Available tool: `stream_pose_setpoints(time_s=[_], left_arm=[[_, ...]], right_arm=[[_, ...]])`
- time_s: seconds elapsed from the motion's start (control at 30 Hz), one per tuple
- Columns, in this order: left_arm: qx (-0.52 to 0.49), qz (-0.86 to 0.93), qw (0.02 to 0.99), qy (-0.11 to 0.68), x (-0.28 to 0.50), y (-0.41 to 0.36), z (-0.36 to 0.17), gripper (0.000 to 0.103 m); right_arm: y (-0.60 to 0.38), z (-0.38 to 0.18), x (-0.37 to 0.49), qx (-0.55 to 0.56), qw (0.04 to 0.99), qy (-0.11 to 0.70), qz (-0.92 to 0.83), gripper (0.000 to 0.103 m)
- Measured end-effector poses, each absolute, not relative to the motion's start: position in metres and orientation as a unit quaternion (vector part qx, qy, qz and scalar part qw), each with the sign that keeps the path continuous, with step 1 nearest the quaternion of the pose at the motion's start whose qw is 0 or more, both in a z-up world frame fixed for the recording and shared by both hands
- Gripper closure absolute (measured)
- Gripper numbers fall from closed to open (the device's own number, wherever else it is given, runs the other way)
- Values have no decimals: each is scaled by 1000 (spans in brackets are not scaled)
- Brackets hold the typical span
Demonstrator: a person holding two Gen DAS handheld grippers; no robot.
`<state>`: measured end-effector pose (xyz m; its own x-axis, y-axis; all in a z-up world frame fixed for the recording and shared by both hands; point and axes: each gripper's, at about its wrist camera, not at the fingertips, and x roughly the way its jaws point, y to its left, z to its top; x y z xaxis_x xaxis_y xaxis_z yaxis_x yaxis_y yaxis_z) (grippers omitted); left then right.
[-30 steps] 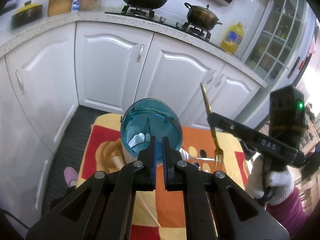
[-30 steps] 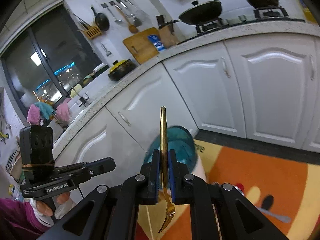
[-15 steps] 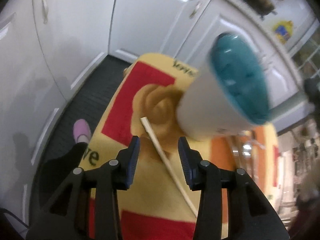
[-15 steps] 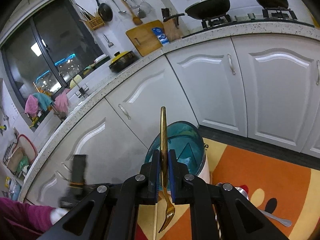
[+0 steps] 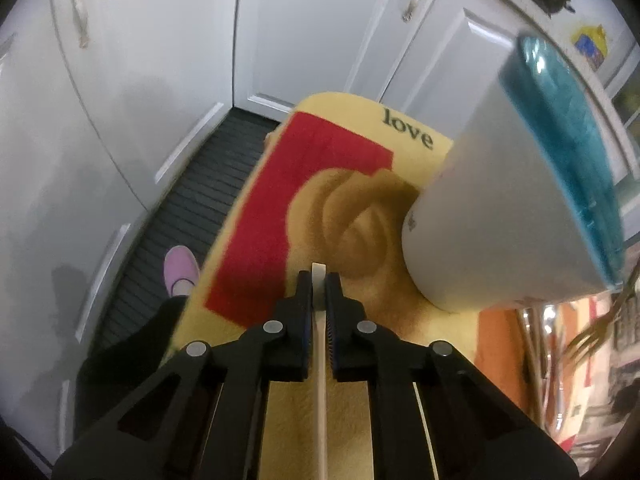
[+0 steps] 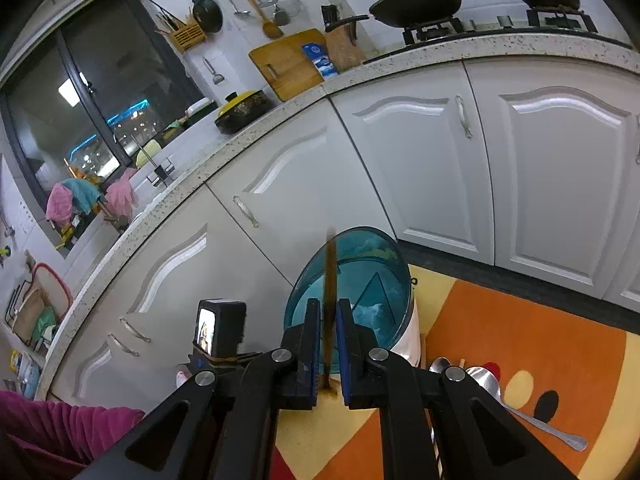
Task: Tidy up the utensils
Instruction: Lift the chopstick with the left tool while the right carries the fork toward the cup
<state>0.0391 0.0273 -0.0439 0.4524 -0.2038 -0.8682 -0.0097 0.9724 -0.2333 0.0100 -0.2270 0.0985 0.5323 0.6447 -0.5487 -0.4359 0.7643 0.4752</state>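
Left gripper (image 5: 318,300) has its jaws pressed on a pale chopstick (image 5: 319,392) lying on the patterned cloth (image 5: 256,208), just beside the white holder with the teal insert (image 5: 516,216). Right gripper (image 6: 328,344) pinches a gold fork (image 6: 330,280) upright in front of that holder; its tines are hidden, probably below the jaws. Pickup seems to be the step in hand; next the chopstick needs lifting, tipping upright and lowering into the holder's mouth. Spoons (image 6: 486,380) lie on the cloth nearby.

Both wrist views, close above the mat (image 5: 352,432), share the holder (image 6: 372,280).
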Motion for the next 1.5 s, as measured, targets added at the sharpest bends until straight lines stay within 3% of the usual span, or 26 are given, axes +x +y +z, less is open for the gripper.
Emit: stream_pose_setpoints(time_s=[0.27,0.4,0.43,0.53,0.9,1.33,1.5], left_arm=[[-125,-81,850,505,23,45,-20,98],[-136,-102,849,500,12,42,-11,98],[-137,-107,850,497,10,40,-7,98],[-141,-123,852,490,9,37,2,98],[-137,-137,854,484,1,30,6,98],[-136,-138,856,480,1,28,7,98],[-139,-135,855,481,-1,31,7,98]], right_arm=[[-223,100,6,126,866,367,314,99],[-226,84,-5,110,854,404,310,98],[-228,79,-8,104,850,413,310,96],[-230,60,-20,67,837,450,303,69],[-260,0,-35,110,813,527,223,70],[-280,-34,-6,220,807,532,134,72],[-283,-32,-2,237,816,509,135,88]])
